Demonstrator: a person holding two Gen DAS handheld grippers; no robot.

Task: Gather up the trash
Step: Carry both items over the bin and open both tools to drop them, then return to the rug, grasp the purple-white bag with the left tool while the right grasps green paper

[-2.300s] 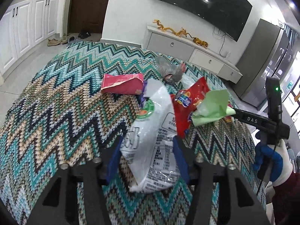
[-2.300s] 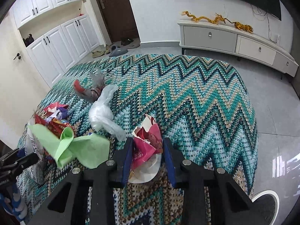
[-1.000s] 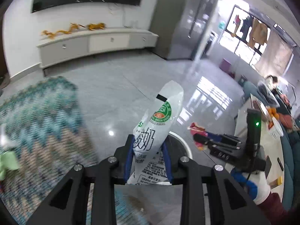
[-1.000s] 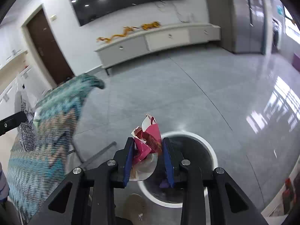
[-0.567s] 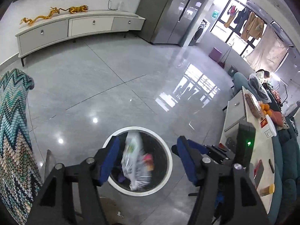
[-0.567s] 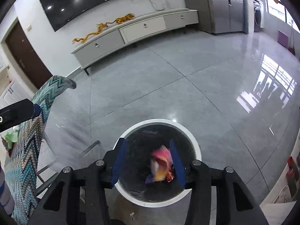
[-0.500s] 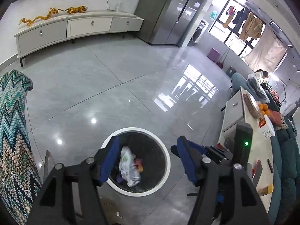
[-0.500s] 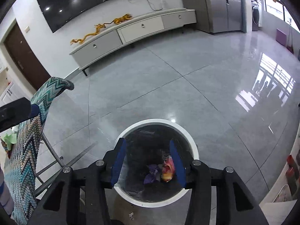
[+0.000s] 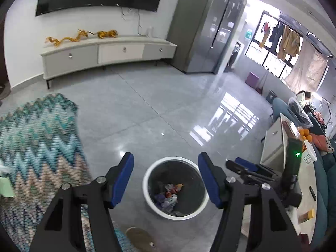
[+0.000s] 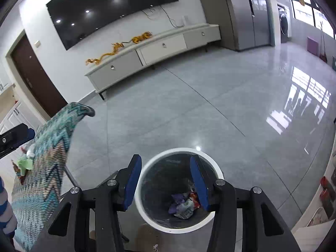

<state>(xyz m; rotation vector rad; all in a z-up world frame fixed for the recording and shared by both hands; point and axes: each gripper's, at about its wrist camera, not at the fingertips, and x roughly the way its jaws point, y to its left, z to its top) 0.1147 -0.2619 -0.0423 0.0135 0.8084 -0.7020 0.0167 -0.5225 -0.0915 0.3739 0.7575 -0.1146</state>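
A round white-rimmed trash bin (image 9: 145, 185) (image 10: 180, 150) stands on the grey floor right below both grippers. Crumpled wrappers (image 9: 168, 195) (image 10: 183, 203) lie at its bottom, among them a white bag and a red packet. My left gripper (image 9: 165, 158) hangs open above the bin with nothing between its blue pads. To its right, my right gripper (image 10: 166, 160) (image 9: 237, 163) is also open and empty over the bin. On the left is the table with the zigzag cloth (image 9: 42, 136) (image 10: 50, 157), where a green paper (image 9: 5, 185) (image 10: 25, 163) lies.
A long white TV cabinet (image 9: 109, 52) lines the far wall below a big screen, with a steel fridge (image 9: 201, 31) beside it. At the right are a white counter (image 9: 273, 142) with oranges and a seated person (image 9: 302, 97). A brown scrap (image 9: 138, 236) lies by the bin.
Both grippers opened over the bin: the white bag fell from the left one, the red wrapper from the right, and both now lie inside. The left view has swung back toward the table.
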